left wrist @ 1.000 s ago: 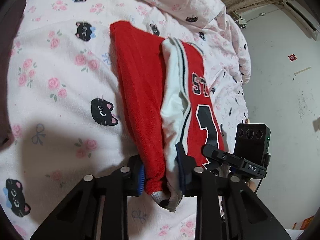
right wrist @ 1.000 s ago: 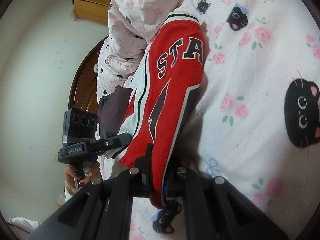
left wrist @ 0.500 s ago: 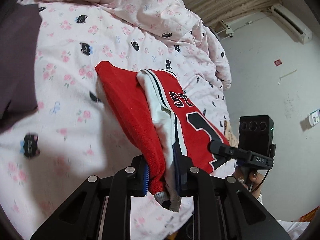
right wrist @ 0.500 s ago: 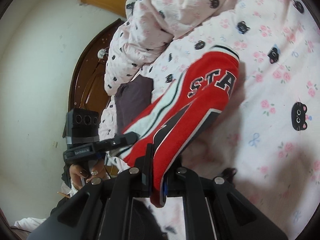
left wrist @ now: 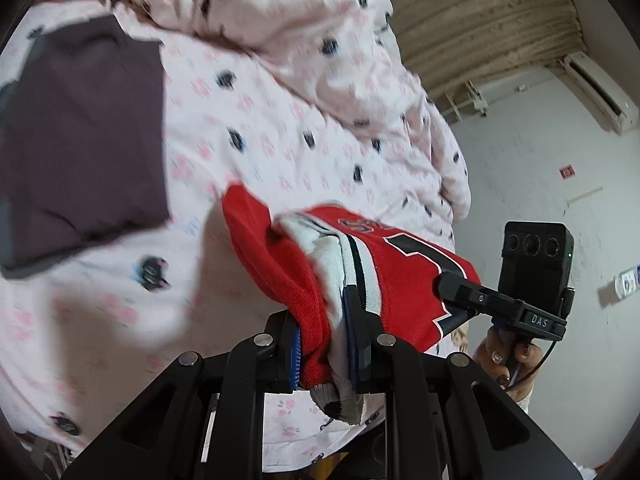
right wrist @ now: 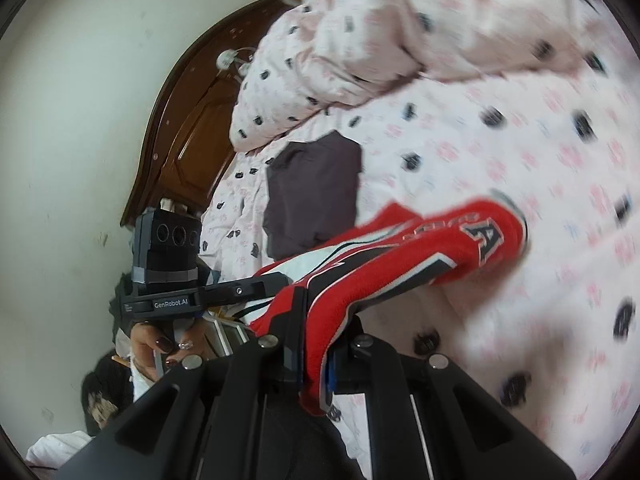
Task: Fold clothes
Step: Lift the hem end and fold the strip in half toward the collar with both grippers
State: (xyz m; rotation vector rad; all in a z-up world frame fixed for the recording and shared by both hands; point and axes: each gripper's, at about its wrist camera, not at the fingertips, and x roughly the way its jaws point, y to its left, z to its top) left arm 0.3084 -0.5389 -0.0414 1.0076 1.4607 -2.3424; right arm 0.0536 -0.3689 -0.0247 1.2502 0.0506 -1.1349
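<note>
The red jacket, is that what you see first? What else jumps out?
Yes: the red jersey jacket with black-and-white letters hangs in mid-air above the bed, pinched at one end by the left claw and at the other by the right claw. Beneath it spreads a pink sheet with black cat faces. A folded dark purple garment lies flat on that sheet, nearer the rumpled quilt.

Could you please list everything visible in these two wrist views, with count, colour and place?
jersey: one, red with white and black trim, held between both grippers above the bed
folded garment: one, dark purple-grey, lying on the bedsheet
bedsheet: one, pink with cat print
duvet: one, same print, bunched at the bed's head
headboard: one, dark wood
air conditioner: one, white, on the wall
left gripper: black, clamping the jersey
right gripper: black, clamping the jersey
</note>
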